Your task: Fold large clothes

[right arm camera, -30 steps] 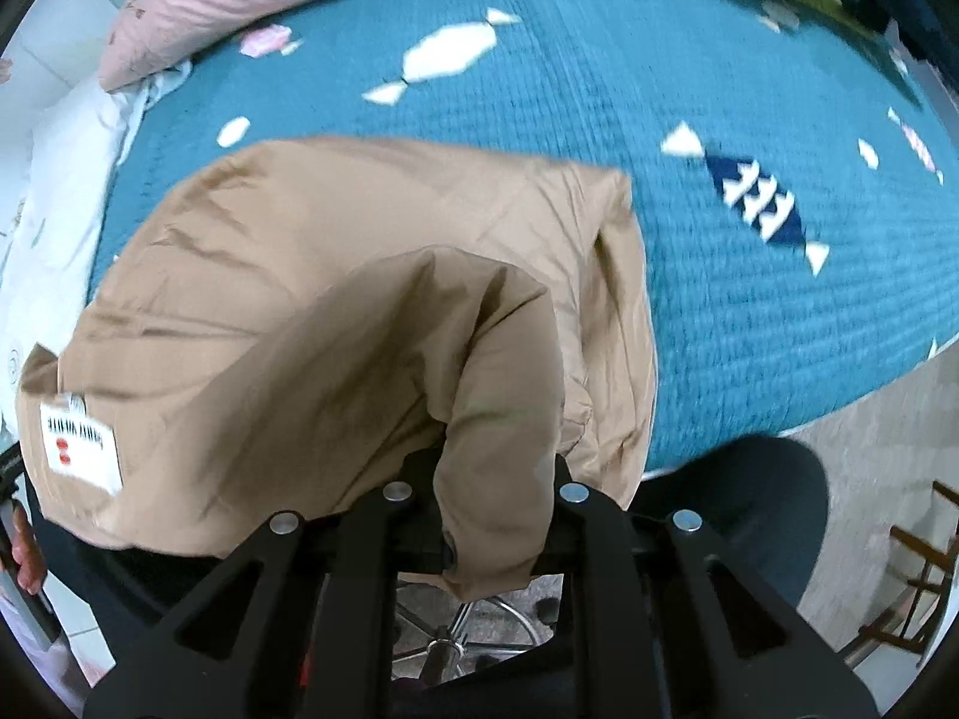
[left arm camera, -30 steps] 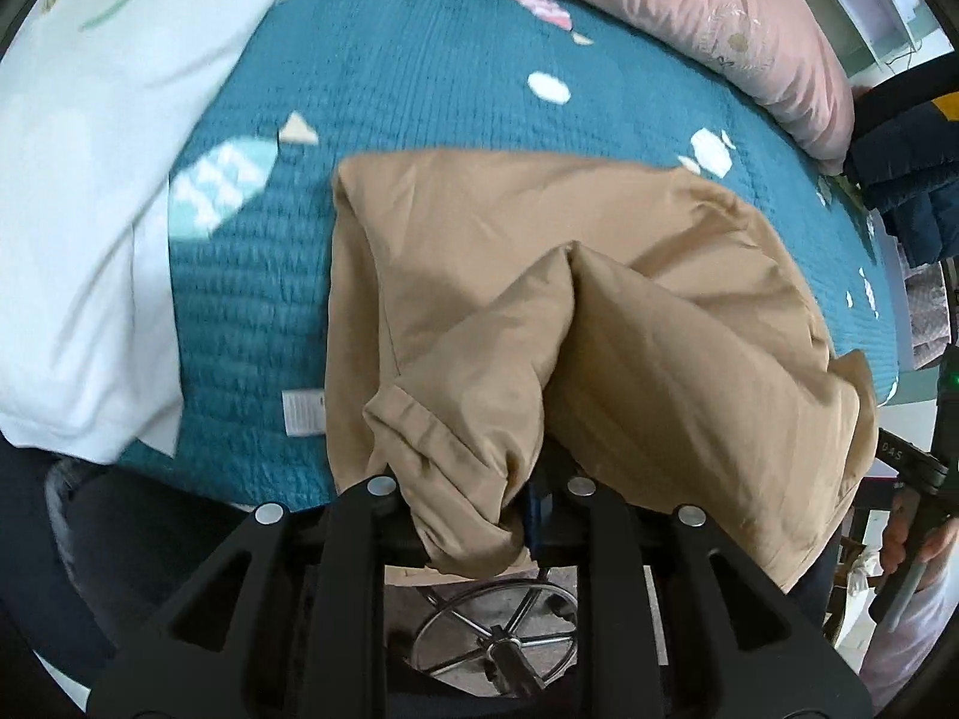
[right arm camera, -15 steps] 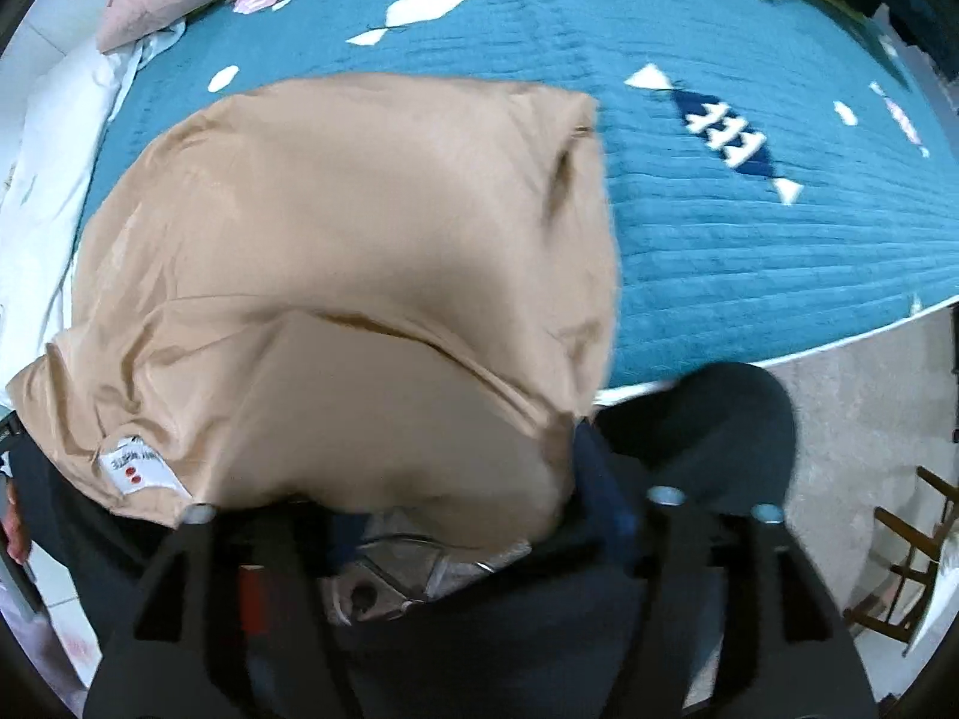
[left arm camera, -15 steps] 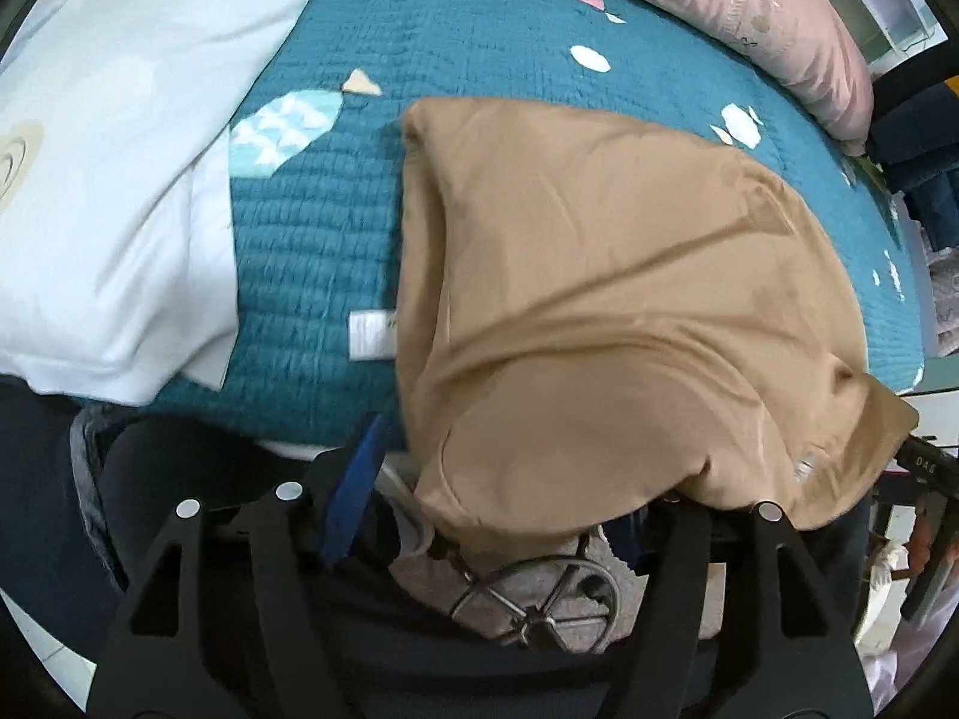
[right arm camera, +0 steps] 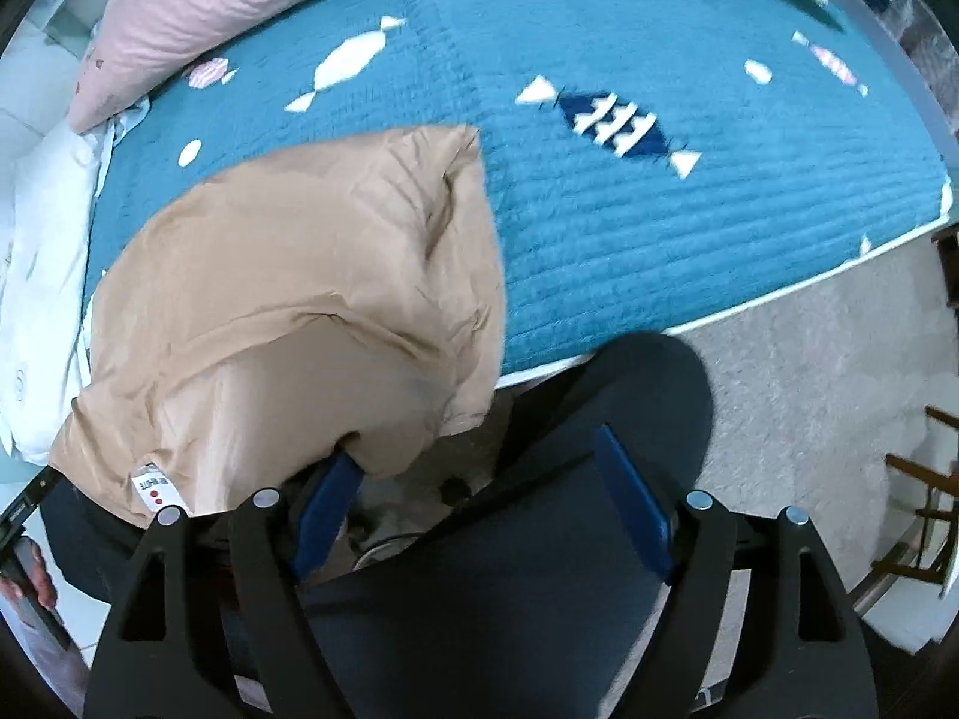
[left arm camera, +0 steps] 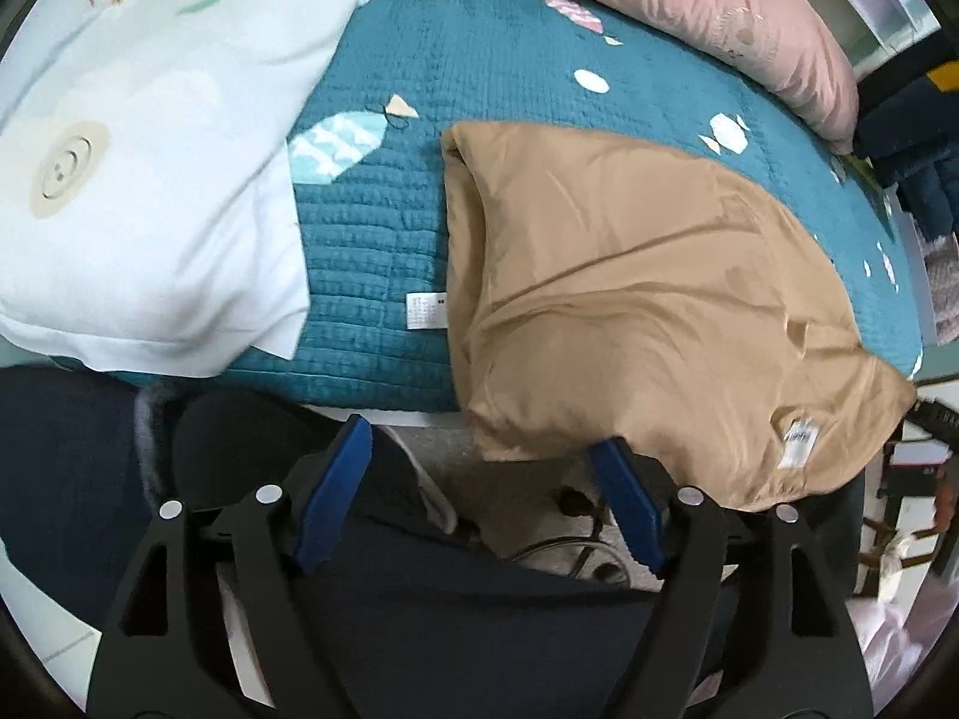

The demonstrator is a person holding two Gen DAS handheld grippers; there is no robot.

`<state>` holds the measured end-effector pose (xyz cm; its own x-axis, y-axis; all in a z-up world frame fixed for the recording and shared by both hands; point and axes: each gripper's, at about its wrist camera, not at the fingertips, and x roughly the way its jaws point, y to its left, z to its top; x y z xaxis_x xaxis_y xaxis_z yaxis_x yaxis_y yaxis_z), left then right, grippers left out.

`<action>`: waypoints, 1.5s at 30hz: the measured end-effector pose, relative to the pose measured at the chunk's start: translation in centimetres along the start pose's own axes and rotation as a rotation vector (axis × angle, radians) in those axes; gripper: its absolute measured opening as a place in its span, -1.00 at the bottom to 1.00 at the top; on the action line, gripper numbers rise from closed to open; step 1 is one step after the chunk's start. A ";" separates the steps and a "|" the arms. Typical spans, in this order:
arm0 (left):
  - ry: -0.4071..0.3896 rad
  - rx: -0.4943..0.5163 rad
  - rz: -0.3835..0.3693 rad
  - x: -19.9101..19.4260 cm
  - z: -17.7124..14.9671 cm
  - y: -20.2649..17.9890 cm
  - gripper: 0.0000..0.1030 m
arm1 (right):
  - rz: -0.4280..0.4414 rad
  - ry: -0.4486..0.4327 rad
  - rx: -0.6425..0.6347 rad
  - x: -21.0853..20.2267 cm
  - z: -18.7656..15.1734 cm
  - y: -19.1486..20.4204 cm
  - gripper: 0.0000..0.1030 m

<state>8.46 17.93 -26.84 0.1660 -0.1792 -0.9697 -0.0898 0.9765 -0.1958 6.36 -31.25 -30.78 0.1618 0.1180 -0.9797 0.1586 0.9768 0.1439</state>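
Here both sets of jaws stand wide apart and hold nothing. The left gripper (left arm camera: 482,500) sits low in its frame, its right blue pad just below the hanging hem of the tan garment (left arm camera: 629,299); whether pad and cloth touch cannot be told. The right gripper (right arm camera: 479,497) likewise sits at the frame's bottom, its left pad tucked beside the garment (right arm camera: 299,323) where the cloth droops.

The garment lies as a doubled panel on the teal quilt (left arm camera: 509,90) of the bed, spread from frame centre toward the lower right in the left view; its near edge overhangs the bed's side, probably because it was laid down from that side. A white care label (left arm camera: 800,440) shows at the overhanging corner.

Open quilt lies at the upper right of the right view, giving room for a further fold. A white pillow (left arm camera: 138,180) fills the left view's upper left, and a pink bolster (left arm camera: 689,6) bounds the top.
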 end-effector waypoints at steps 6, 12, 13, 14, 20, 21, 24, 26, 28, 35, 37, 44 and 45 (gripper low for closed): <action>-0.032 -0.029 0.031 -2.2 -0.1 1.4 0.49 | -0.032 -0.099 0.032 -3.4 0.0 -1.5 0.45; -0.043 -0.046 -0.005 -0.9 2.3 1.3 0.52 | 0.008 -0.147 0.039 -3.9 2.6 -2.0 0.48; -0.042 -0.047 -0.013 -0.2 3.2 0.9 0.52 | 0.027 -0.133 0.028 -3.2 3.3 -1.6 0.48; -0.040 -0.047 -0.030 0.6 4.0 0.5 0.52 | 0.052 -0.109 0.020 -2.2 4.1 -1.1 0.48; 0.040 -0.135 -0.143 6.5 9.0 -0.2 0.51 | 0.136 0.047 0.019 6.2 10.1 2.1 0.48; 0.054 -0.148 -0.159 7.2 9.5 -0.2 0.51 | 0.137 0.081 0.044 7.7 10.9 2.3 0.48; 0.086 -0.187 -0.200 9.2 11.6 -0.5 0.50 | 0.183 0.122 0.064 10.0 12.6 3.1 0.48; 0.094 -0.187 -0.254 10.4 13.0 -0.9 0.47 | 0.175 0.124 0.060 10.8 13.3 3.8 0.48; 0.123 -0.189 -0.251 11.4 13.7 -1.3 0.21 | 0.213 0.123 0.082 11.6 14.1 4.3 -0.03; 0.003 -0.115 -0.241 9.9 15.1 -2.8 -0.67 | 0.222 0.105 0.088 10.8 15.1 5.2 -0.78; -0.021 -0.100 -0.243 9.0 15.7 -3.0 -0.71 | 0.225 0.077 0.078 9.6 15.6 5.4 -0.81; -0.107 -0.170 -0.243 7.5 19.4 -1.1 -0.88 | 0.228 0.005 0.091 8.3 20.3 5.8 -0.87; -0.109 -0.181 -0.251 7.5 19.9 -0.8 -0.88 | 0.220 0.004 0.095 8.6 20.9 6.0 -0.87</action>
<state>29.30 18.22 -31.07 0.3083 -0.3884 -0.8684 -0.2043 0.8645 -0.4592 29.07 -28.13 -35.46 0.1990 0.3273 -0.9237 0.2104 0.9063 0.3664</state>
